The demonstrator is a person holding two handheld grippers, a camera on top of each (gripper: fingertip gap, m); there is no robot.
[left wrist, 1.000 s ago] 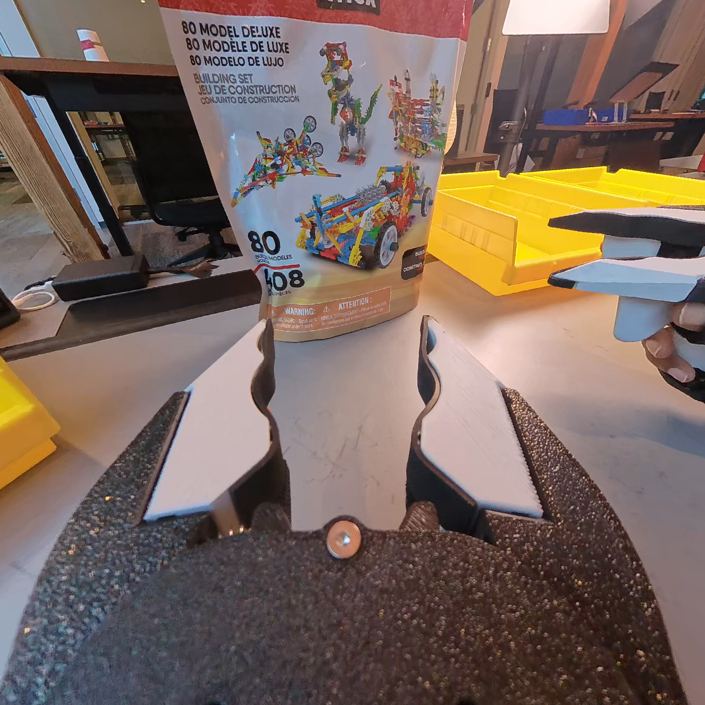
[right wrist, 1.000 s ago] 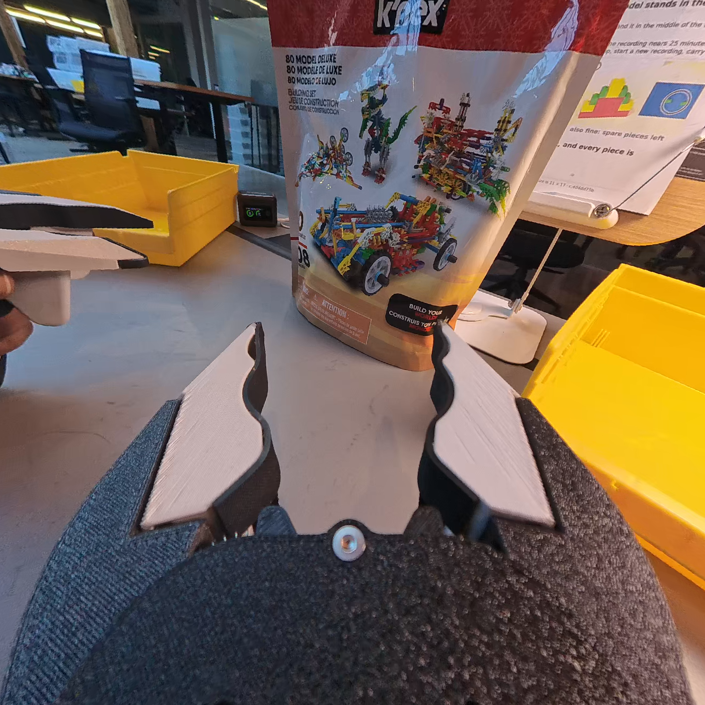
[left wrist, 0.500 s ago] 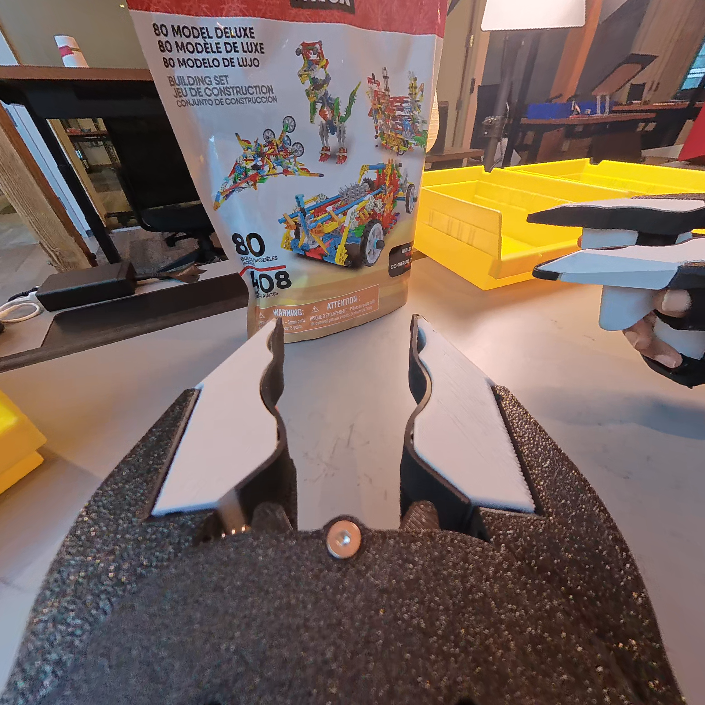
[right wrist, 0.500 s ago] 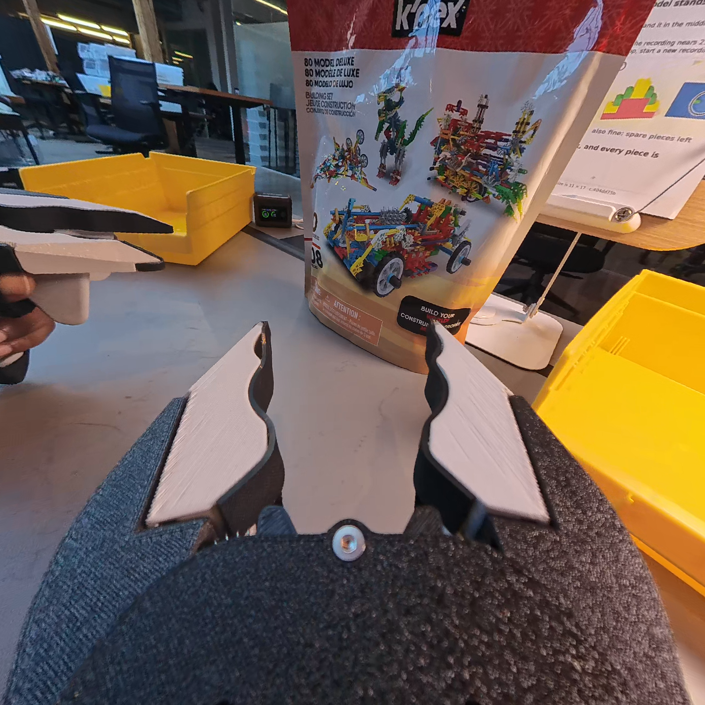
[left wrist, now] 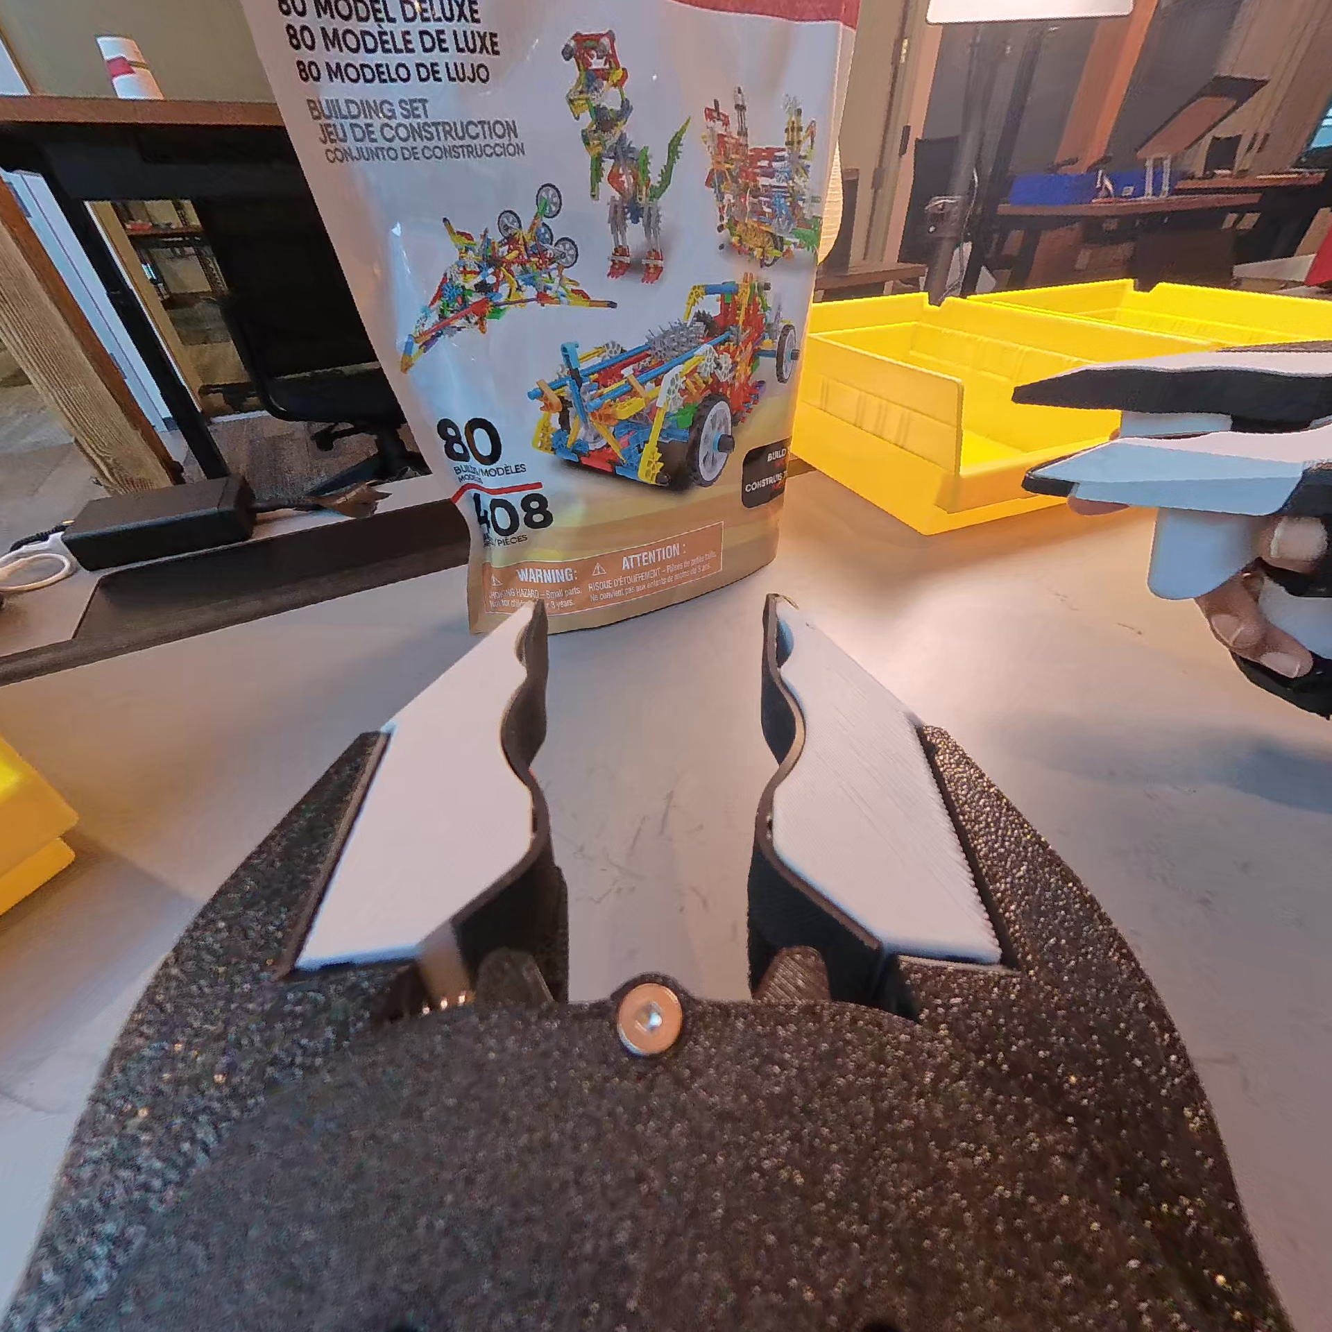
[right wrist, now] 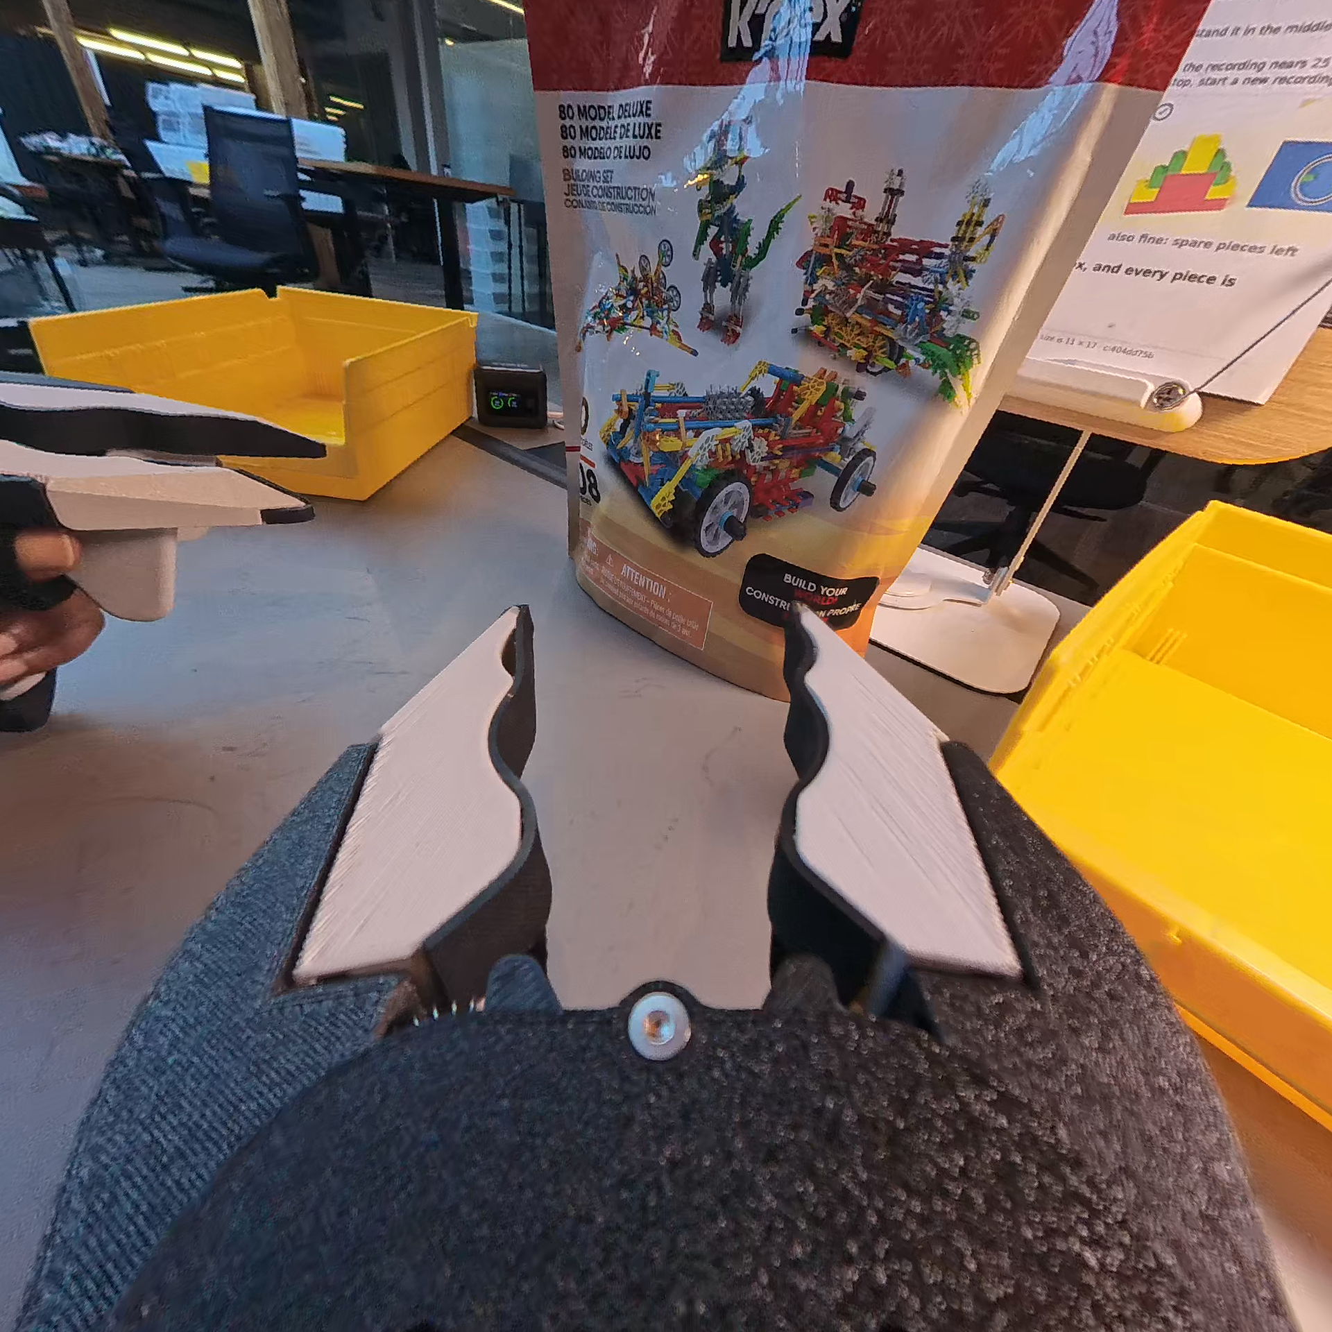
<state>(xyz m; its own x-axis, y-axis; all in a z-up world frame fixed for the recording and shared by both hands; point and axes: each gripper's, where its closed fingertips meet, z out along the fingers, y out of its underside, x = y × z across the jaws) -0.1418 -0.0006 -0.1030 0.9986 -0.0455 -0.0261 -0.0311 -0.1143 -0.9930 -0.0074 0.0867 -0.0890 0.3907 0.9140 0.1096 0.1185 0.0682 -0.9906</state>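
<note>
A tall printed pouch of a building set (left wrist: 598, 310) stands upright on the grey table (left wrist: 1009, 721), with a red band at its top. My left gripper (left wrist: 652, 613) is open and empty, its tips just short of the pouch's bottom edge. In the right wrist view the pouch (right wrist: 778, 360) stands ahead and slightly right. My right gripper (right wrist: 656, 620) is open and empty, close in front of the pouch's base. Each gripper shows sideways in the other's view: the right one (left wrist: 1182, 447) and the left one (right wrist: 158, 468), each held by a hand.
Yellow bins stand right of the pouch (left wrist: 937, 403), at the left edge (left wrist: 29, 829), at back left (right wrist: 303, 375) and at right (right wrist: 1189, 757). A black power brick (left wrist: 158, 519), a small black device with a lit screen (right wrist: 510, 395) and a white sign stand base (right wrist: 966, 634) sit behind. My left tips are roughly 15 cm from the building set (left wrist: 598, 310). My right wrist view (right wrist: 682, 352) looks at it from another angle.
Both grippers have moved closer to the pouch, and both pairs of jaws have narrowed somewhat. Nothing has been taken hold of.
</note>
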